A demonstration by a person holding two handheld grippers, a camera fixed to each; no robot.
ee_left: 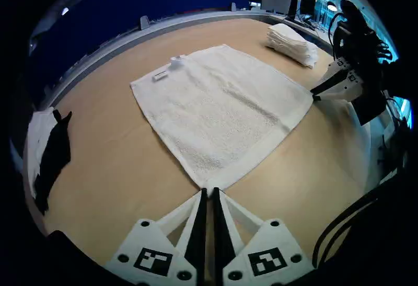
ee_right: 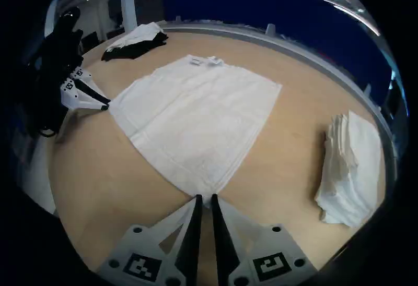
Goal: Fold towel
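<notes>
The 1st fold is judged begun: 2 near corners of the towel are pinched in the near-shut left tongs and right tongs, to be lifted across together.

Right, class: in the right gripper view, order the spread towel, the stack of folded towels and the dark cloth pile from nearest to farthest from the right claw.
1. The spread towel: centre, its near corner right at the tips of the right claw.
2. The stack of folded towels: off to the right side.
3. The dark cloth pile: far left, at the back.
</notes>
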